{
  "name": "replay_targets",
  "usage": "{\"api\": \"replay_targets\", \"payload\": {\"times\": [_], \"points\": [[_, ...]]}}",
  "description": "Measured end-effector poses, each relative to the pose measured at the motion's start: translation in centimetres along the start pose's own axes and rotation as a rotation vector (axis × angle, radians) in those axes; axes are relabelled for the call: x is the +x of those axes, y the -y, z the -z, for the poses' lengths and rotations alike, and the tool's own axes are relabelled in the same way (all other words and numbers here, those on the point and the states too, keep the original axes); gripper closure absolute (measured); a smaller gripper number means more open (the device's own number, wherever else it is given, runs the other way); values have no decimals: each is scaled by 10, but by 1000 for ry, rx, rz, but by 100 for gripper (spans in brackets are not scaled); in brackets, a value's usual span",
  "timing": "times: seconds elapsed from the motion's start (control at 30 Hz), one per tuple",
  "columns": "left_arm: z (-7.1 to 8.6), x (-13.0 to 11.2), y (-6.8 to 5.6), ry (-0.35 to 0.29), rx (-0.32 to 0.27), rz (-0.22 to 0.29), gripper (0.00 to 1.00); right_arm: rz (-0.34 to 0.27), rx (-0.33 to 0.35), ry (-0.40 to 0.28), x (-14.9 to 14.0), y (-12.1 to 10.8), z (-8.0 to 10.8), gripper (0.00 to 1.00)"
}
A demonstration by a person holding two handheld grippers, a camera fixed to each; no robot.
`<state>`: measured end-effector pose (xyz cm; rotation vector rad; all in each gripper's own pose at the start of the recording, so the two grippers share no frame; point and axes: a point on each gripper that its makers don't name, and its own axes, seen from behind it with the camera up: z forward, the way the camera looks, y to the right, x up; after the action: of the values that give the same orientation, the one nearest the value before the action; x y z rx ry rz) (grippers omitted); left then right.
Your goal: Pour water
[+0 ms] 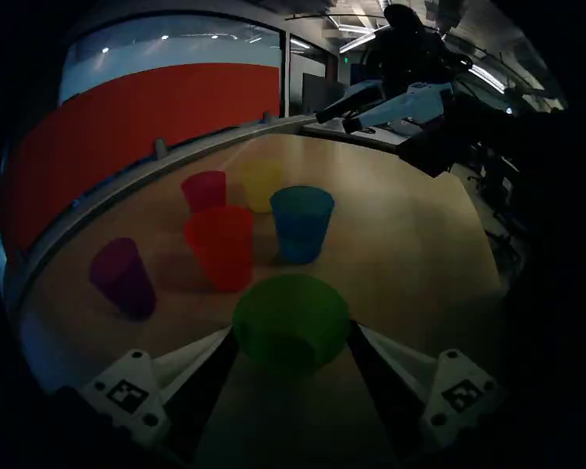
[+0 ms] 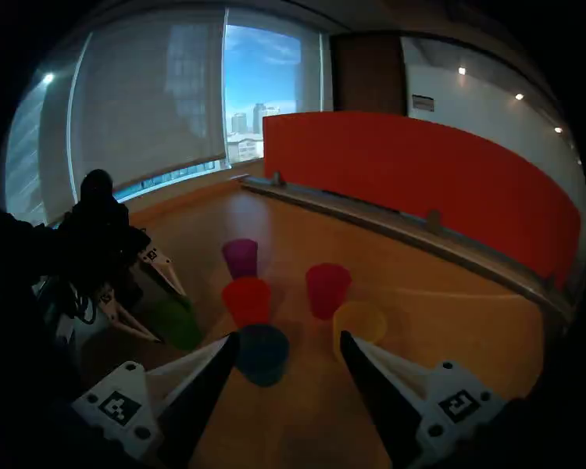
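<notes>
The green cup (image 1: 291, 313) is seen nearest in the left gripper view, taken between the jaws of the left gripper (image 1: 291, 328), which appear pressed against its two sides; whether water is held inside cannot be told in the dim light. Since the task's vessel is judged to be already grasped, the step in hand is taken to be the carry and tilt. The grip should be kept firm but not crushing, as a thin plastic wall is likely to flex. Just beyond it on the bench (image 1: 418, 234) the red cup (image 1: 223, 246) and the blue cup (image 1: 302, 223) stand close together, so the rim should be brought squarely over one mouth before any tilting, and the tilt made slowly so that nothing is spilled between them. The purple cup (image 1: 123, 275) is set apart to one side, and the pink cup (image 1: 205, 190) and yellow cup (image 1: 262, 184) lie farther back. Farthest off, the right gripper (image 1: 336, 119) is held above the bench edge with its jaws released and nothing grasped; the receiving cup could be steadied by it.
</notes>
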<state>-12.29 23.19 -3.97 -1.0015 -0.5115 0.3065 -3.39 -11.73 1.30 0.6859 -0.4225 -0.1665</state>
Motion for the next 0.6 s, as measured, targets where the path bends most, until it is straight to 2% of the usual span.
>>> {"api": "replay_targets", "payload": {"times": [0.2, 0.4, 0.6], "points": [[-3, 4, 3, -16, 8, 14, 3, -1, -4, 4, -2, -3, -1, 1], [-3, 3, 6, -17, 19, 10, 13, -8, 0, 3, -3, -3, -1, 1], [-2, 3, 5, -23, 22, -2, 13, -6, 3, 8, -5, -2, -2, 1]]}}
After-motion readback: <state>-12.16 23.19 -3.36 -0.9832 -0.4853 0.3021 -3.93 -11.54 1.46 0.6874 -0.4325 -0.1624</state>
